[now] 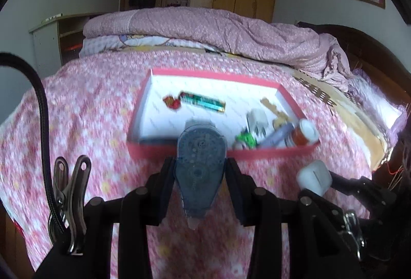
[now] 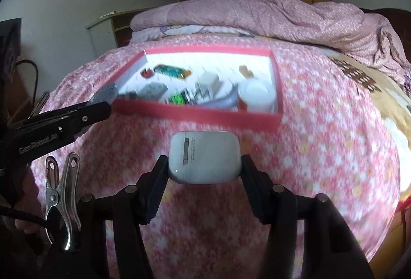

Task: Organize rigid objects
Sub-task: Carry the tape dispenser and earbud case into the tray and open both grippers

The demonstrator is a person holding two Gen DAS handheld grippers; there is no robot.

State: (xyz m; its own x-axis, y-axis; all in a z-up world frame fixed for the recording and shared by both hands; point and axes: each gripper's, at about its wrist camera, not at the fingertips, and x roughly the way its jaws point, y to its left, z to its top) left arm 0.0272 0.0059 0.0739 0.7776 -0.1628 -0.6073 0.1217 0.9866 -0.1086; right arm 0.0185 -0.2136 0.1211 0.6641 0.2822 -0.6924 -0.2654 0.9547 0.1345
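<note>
Here, 2 grippers carry items near the red tray (image 1: 185, 152).
Left gripper (image 1: 200, 171) clamps a correction-tape dispenser (image 1: 199, 150); right gripper (image 2: 204, 168) clamps a white earbud case (image 2: 205, 157).

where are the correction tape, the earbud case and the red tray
correction tape (image 1: 199, 155), left wrist view, its round body
earbud case (image 2: 205, 157), right wrist view, its flat face
red tray (image 2: 195, 113), right wrist view, near wall

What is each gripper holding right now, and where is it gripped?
Left gripper: correction tape dispenser, clamped across its sides. Right gripper: white earbud case, clamped at both ends.
</note>
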